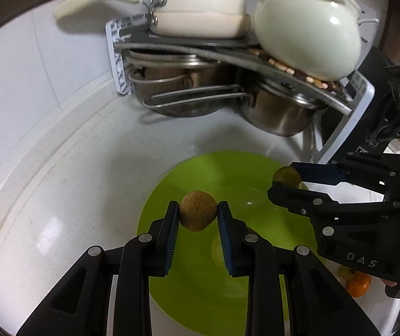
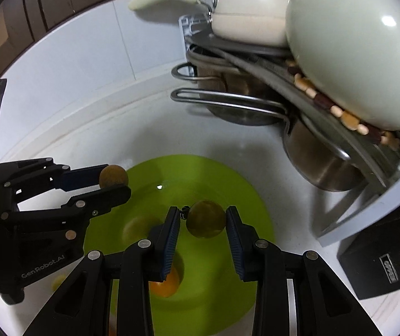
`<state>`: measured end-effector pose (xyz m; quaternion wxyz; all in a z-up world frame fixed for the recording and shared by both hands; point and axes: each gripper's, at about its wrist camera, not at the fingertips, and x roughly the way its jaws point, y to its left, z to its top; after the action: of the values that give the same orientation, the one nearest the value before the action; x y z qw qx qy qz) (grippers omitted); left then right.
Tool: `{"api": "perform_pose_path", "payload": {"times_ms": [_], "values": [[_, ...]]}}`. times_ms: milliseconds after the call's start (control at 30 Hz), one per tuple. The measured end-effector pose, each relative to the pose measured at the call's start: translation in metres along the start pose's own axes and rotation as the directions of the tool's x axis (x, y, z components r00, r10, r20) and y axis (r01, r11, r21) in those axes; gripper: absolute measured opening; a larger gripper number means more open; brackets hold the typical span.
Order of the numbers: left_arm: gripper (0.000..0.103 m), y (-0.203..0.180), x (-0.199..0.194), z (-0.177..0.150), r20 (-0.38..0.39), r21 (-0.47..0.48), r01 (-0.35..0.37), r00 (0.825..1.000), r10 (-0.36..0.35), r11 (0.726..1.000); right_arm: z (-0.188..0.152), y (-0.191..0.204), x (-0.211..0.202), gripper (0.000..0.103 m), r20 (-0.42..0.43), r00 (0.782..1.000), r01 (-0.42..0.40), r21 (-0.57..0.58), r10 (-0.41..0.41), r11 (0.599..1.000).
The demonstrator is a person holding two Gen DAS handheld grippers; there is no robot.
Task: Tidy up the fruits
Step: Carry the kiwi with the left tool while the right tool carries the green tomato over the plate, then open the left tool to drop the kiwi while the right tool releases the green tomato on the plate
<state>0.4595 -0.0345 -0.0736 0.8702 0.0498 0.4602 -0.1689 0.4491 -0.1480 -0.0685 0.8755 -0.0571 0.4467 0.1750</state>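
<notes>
My left gripper (image 1: 198, 213) is shut on a round brown fruit (image 1: 197, 210) and holds it above a bright green plate (image 1: 188, 176). The same gripper (image 2: 116, 180) and brown fruit (image 2: 113, 175) show at the left of the right wrist view. My right gripper (image 2: 203, 221) is shut on a round green fruit (image 2: 206, 218) above the green plate (image 2: 228, 190). It also shows in the left wrist view (image 1: 285, 180) with its green fruit (image 1: 286, 176). An orange fruit (image 2: 164, 284) lies under the right gripper.
A rack (image 1: 121, 56) against the back wall holds steel pots (image 1: 278, 114), pans and a cream teapot (image 1: 306, 30). A second orange fruit (image 1: 359, 285) lies on the white counter (image 1: 60, 196) at the right. A black device (image 2: 381, 260) sits at the right.
</notes>
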Motion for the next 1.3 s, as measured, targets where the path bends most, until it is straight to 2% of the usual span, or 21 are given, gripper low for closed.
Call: {"api": "perform_pose_path", "payload": {"times_ms": [433,700,1000,1300], "values": [[0.029,0.007,0.029,0.005,-0.049,-0.011,0.012,0.999,-0.012,1.000,0.006,-0.006,0.024,0.035,-0.044,0.999,-0.011,0.003,0.011,1.000],[0.041,0.008,0.021,0.002,-0.042,-0.022,-0.011,0.999,0.010,1.000,0.004,-0.006,0.024,0.036,-0.043,0.999,0.005,0.008,-0.005,1.000],[0.047,-0.002,-0.014,-0.006,0.018,-0.005,-0.057,0.998,0.057,0.998,-0.003,-0.001,-0.007,0.036,0.016,0.999,0.036,-0.014,-0.036,0.999],[0.059,-0.015,-0.072,-0.018,0.129,-0.008,-0.068,0.989,0.069,0.998,-0.014,0.016,-0.060,0.038,0.112,0.993,0.037,-0.025,-0.034,0.999]]}}
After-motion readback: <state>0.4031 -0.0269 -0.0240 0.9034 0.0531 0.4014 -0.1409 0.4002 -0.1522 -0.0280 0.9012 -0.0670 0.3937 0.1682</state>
